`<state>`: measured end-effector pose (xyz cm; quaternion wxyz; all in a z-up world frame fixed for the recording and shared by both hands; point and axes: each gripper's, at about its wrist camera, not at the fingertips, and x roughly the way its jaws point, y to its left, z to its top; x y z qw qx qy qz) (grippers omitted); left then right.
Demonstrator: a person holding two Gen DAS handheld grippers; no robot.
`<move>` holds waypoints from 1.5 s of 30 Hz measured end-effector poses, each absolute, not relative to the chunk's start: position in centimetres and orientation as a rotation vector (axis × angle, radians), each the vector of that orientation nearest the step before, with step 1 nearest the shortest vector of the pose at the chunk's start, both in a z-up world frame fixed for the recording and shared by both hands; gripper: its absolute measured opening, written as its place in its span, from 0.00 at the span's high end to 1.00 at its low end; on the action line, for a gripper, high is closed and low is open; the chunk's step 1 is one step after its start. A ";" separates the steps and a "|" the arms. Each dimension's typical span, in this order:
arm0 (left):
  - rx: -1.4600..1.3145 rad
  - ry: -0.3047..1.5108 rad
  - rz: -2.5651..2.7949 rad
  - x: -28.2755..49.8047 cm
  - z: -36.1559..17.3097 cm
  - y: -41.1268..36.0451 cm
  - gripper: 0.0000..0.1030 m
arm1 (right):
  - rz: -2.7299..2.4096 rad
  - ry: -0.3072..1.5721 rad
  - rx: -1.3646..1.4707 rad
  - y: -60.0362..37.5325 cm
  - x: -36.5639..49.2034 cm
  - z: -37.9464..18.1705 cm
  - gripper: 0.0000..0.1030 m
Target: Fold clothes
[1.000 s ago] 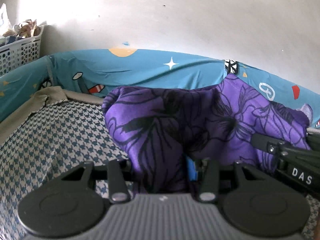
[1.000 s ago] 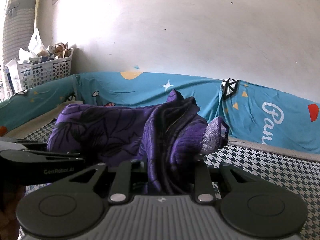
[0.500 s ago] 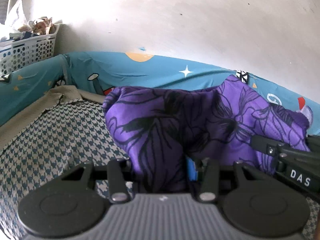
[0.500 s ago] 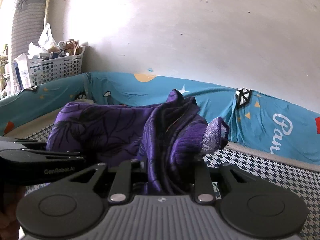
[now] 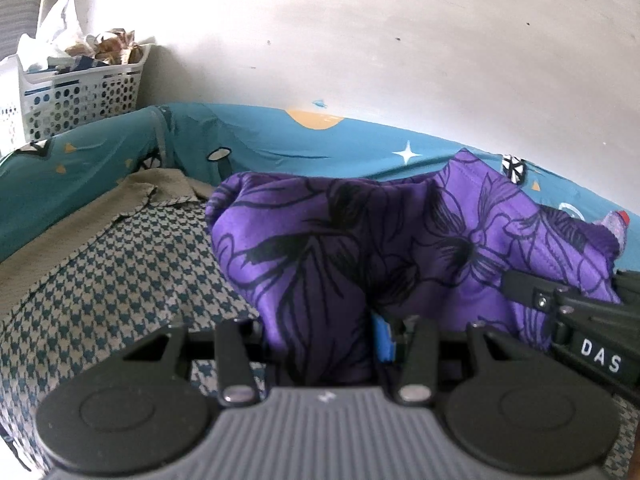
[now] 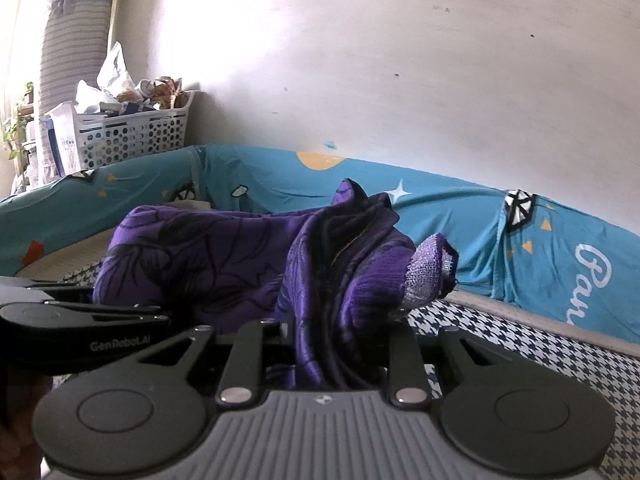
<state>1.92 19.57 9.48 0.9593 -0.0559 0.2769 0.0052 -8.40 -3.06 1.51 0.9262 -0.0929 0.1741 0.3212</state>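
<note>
A purple garment with black flower outlines [image 5: 360, 248] hangs bunched between both grippers above the houndstooth bed cover [image 5: 100, 280]. My left gripper [image 5: 332, 344] is shut on a thick fold of it, and the cloth hides its fingertips. The right gripper's black body shows at the right edge of the left wrist view. In the right wrist view the same garment [image 6: 224, 256] is bunched up, with a lighter ribbed cuff [image 6: 430, 270] sticking out to the right. My right gripper [image 6: 340, 352] is shut on that bunch. The left gripper's body lies at the lower left there.
A teal printed padded rail [image 5: 280, 148] rings the bed against a white wall. A white perforated basket [image 6: 132, 136] full of paper and bags stands at the back left. A beige sheet edge [image 5: 132, 196] lies along the left side.
Both grippers have risen and tilted up with the garment still held. The basket and more wall have come into view; the garment keeps its shape.
</note>
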 end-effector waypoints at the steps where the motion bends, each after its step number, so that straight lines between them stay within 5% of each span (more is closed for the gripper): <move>1: -0.116 0.560 0.017 2.0 9.5 19.8 0.58 | 0.663 0.356 -0.191 -2.8 -8.4 1.5 0.76; 45: -0.110 0.573 0.411 7.3 7.1 30.3 0.58 | 0.900 0.434 -0.116 12.0 -2.1 -3.4 0.76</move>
